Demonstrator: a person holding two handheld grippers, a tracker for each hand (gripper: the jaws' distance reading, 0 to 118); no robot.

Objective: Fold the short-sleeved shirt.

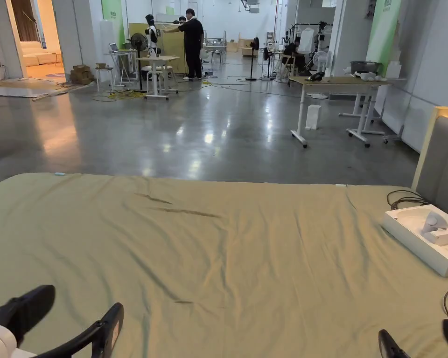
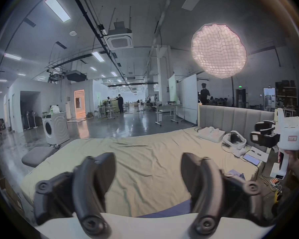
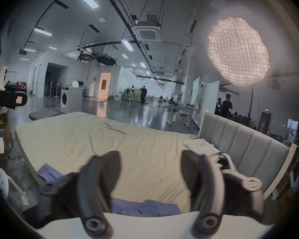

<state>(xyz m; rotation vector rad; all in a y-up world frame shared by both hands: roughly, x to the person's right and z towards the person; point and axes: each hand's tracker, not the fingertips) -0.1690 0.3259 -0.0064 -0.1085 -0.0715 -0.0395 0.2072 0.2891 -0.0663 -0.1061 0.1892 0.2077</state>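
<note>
A blue-purple shirt (image 3: 145,208) lies crumpled on the near edge of the bed's olive sheet (image 1: 227,261), with another part of it further left (image 3: 47,172). A strip of the shirt (image 2: 171,210) also lies under my left gripper. My left gripper (image 2: 148,158) hovers above the near edge with its jaws wide apart and nothing between them; it sits at the head view's bottom left (image 1: 80,305). My right gripper (image 3: 151,154) is open too, held over the shirt, and sits at the head view's bottom right (image 1: 421,340).
A white box (image 1: 423,237) holding a controller sits at the bed's right side by the grey headboard (image 1: 444,168). A headset (image 2: 233,139), cables and flat devices lie beside it. A washing machine (image 2: 55,129) and grey stool (image 2: 38,154) stand left of the bed. People stand far back.
</note>
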